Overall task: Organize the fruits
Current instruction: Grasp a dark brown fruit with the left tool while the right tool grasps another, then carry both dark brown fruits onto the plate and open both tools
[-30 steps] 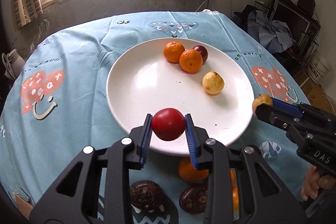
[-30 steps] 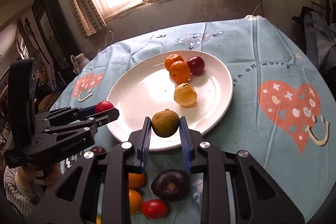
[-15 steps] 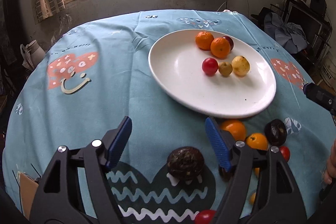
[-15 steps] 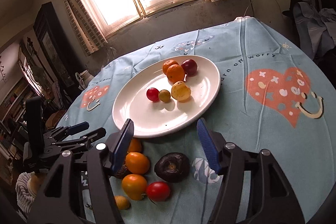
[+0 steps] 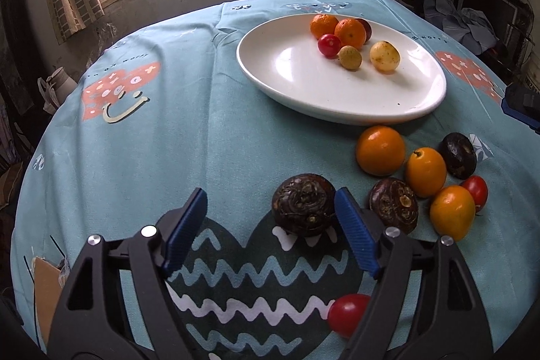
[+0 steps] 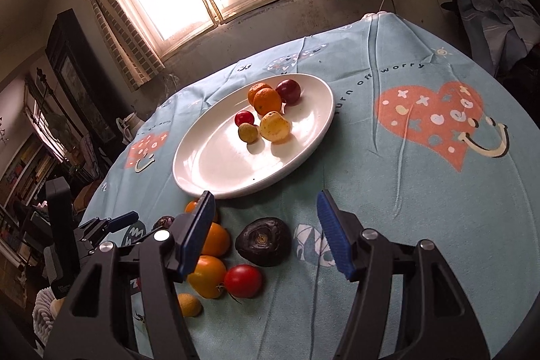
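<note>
**Straddling a dark fruit beside the plate**

Gaping wide, the left hand-held gripper (image 5: 270,218) holds nothing; a round, dark brown, rough-skinned fruit (image 5: 303,205) sits on the blue patterned bench cloth (image 5: 189,130) between its blue pads, close against the right pad, stem end turned up toward the camera. The right hand-held gripper (image 6: 266,225) is likewise spread open and empty above a flattened blackish fruit (image 6: 264,241), whose dimpled top faces up. An oval white ceramic plate (image 5: 303,90), long axis running left-near to right-far in the right wrist view, carries six small fruits at its far end.
</note>
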`<state>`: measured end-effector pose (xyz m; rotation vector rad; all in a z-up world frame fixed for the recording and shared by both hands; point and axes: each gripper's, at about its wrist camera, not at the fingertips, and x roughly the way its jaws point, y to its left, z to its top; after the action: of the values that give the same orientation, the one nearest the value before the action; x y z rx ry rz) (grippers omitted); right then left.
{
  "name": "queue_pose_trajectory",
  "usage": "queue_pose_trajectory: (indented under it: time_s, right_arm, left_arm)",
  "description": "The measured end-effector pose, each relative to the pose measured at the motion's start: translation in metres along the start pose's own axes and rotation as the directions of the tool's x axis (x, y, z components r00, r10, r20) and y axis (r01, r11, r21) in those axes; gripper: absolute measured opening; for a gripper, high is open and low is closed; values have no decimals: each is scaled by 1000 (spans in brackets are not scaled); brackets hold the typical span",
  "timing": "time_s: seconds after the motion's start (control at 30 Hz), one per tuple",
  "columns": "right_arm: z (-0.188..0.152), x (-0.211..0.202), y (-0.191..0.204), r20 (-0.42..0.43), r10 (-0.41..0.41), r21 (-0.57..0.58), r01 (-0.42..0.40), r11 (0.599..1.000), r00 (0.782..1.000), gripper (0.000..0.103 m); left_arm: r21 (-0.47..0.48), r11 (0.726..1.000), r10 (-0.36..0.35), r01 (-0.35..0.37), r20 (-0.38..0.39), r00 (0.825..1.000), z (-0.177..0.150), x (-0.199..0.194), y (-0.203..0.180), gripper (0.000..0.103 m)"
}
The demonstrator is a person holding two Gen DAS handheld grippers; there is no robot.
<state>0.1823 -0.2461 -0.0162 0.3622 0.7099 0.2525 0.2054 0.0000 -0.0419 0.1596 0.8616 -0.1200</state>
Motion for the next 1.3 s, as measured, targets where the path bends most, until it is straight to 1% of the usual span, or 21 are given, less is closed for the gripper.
queue_pose_trajectory:
  time_s: [0.1, 0.2, 0.23, 0.27, 0.3, 0.33, 0.37, 0.47, 0.57, 0.63, 0.73, 0.87, 0.93, 0.97, 1.17, 1.3]
  right_arm:
    - [-1, 1, 1, -6, -3, -3, 3, 1000, 1000, 63]
    - [-1, 2, 1, -7, -12, -8, 12, 1000, 1000, 63]
    - [-2, 3, 2, -6, -14, -12, 14, 1000, 1000, 63]
    - [-2, 3, 2, -6, -15, -16, 15, 1000, 1000, 63]
    - [-2, 3, 3, -8, -14, -18, 14, 1000, 1000, 63]
    - [-2, 4, 3, -12, -13, -20, 13, 1000, 1000, 63]
    - [-3, 5, 3, -19, -15, -25, 14, 1000, 1000, 63]
    - [-6, 12, 7, -58, -32, -50, 29, 998, 998, 63]
    - [-12, 22, 14, -110, -50, -105, 38, 994, 993, 63]
    - [-17, 27, 21, -127, -70, -156, 50, 986, 989, 63]
    - [-23, 32, 29, -123, -104, -232, 73, 970, 987, 57]
    - [-28, 43, 31, -142, -132, -280, 88, 956, 981, 50]
    - [-29, 51, 29, -161, -141, -285, 91, 954, 977, 50]
    - [-30, 54, 28, -174, -132, -281, 79, 956, 976, 50]
    - [-26, 61, 25, -184, -117, -251, 68, 966, 976, 49]
    - [-27, 63, 28, -186, -121, -260, 70, 963, 975, 49]
  left_arm:
    - [15, 999, -44, 44, -19, 999, -2, 4, -6, 80]
    - [54, 998, -16, 17, -19, 1000, -4, 9, -15, 79]
    - [51, 998, -20, 20, -16, 1000, -4, 9, -14, 78]
    - [43, 999, -25, 26, -21, 999, -3, 10, -12, 68]
    - [31, 999, -42, 43, -33, 999, -3, 12, -9, 53]
    - [13, 998, -63, 64, -45, 997, -3, 14, -5, 47]
    - [0, 997, -72, 72, -47, 996, -3, 15, -2, 45]
    - [-11, 1000, -29, 29, -36, 999, -2, 13, 4, 44]
    - [-48, 998, -34, 32, -39, 999, -1, 14, 13, 44]
    - [-59, 998, -32, 29, -48, 998, -2, 17, 16, 44]
    - [-52, 998, -25, 22, -49, 998, -2, 18, 14, 44]
    - [-48, 999, -21, 18, -49, 999, -2, 18, 14, 45]
    - [-46, 999, -18, 16, -49, 999, -2, 18, 13, 45]
    - [-44, 999, -17, 15, -48, 999, -2, 18, 13, 45]
    - [-39, 999, -14, 12, -45, 999, -2, 18, 12, 44]
    - [-38, 999, -13, 11, -44, 999, -3, 18, 11, 44]
